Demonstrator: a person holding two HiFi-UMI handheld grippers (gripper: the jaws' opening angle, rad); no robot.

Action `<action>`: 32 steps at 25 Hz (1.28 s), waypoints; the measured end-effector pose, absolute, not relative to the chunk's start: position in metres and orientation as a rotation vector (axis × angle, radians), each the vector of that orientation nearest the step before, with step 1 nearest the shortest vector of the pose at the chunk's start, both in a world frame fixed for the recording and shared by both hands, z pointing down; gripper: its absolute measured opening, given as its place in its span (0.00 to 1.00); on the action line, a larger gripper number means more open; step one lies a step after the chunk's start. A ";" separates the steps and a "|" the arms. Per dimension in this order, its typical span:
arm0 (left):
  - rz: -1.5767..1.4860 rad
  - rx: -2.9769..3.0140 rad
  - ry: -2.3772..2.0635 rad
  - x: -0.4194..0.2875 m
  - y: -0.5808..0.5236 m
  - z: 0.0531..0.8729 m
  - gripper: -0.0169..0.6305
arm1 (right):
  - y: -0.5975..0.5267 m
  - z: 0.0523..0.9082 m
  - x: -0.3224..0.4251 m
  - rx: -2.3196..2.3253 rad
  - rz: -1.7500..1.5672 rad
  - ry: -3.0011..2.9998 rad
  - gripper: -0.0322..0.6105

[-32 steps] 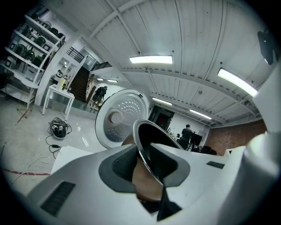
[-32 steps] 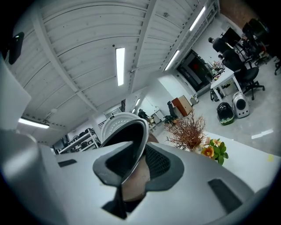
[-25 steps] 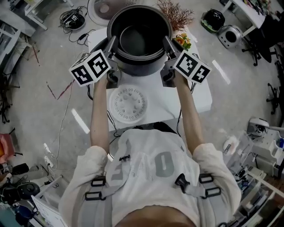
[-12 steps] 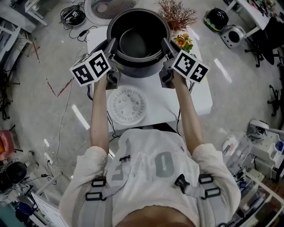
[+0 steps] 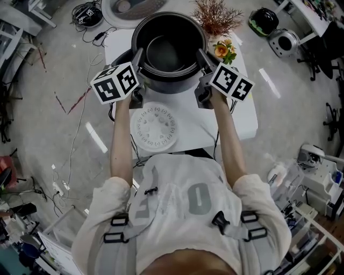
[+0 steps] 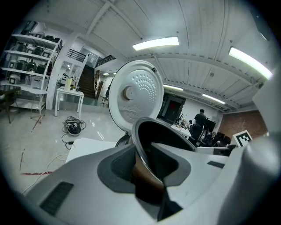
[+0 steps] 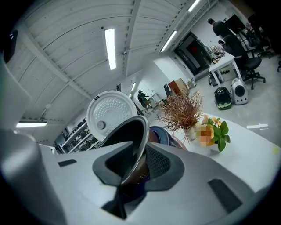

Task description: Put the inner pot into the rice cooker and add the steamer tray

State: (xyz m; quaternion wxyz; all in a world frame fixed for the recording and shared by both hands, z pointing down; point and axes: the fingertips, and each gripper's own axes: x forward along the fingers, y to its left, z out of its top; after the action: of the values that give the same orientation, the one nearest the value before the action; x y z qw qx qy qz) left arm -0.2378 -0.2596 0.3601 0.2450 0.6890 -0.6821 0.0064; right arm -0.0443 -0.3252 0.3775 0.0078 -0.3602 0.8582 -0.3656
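Note:
The dark inner pot (image 5: pixel 169 48) hangs between my two grippers over the rice cooker (image 5: pixel 121 58) on the white table (image 5: pixel 236 115). My left gripper (image 5: pixel 138 58) is shut on the pot's left rim (image 6: pixel 142 145). My right gripper (image 5: pixel 202 58) is shut on the right rim (image 7: pixel 139 140). The cooker's white lid (image 6: pixel 134 99) stands open behind the pot and also shows in the right gripper view, lid (image 7: pixel 109 115). The round white steamer tray (image 5: pixel 156 127) lies flat on the table between my forearms, nearer to me than the cooker.
A vase of dried branches (image 5: pixel 215 19) and a small bunch of flowers (image 5: pixel 224 51) stand at the table's far right corner, close to my right gripper. Cables (image 5: pixel 88 13) and two other cookers (image 5: pixel 279 42) lie on the floor around the table.
Both grippers have sunk a little with the pot toward the cooker. The left gripper's marker cube has rolled slightly. Both grips hold.

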 end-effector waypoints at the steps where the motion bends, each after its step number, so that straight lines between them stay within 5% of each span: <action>1: 0.031 1.880 -1.862 -0.238 -0.261 0.363 0.19 | -0.325 0.380 -0.045 -1.127 -1.152 2.682 0.20; 32: 0.243 1.854 -1.849 -0.241 -0.269 0.402 0.22 | -0.326 0.401 -0.050 -1.367 -0.806 3.011 0.27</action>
State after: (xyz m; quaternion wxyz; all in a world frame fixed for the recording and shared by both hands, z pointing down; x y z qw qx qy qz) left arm -0.2413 -0.2691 0.4017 0.2532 0.6820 -0.6803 0.0894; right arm -0.0501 -0.3257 0.4008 -0.1303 -0.3982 0.8771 -0.2348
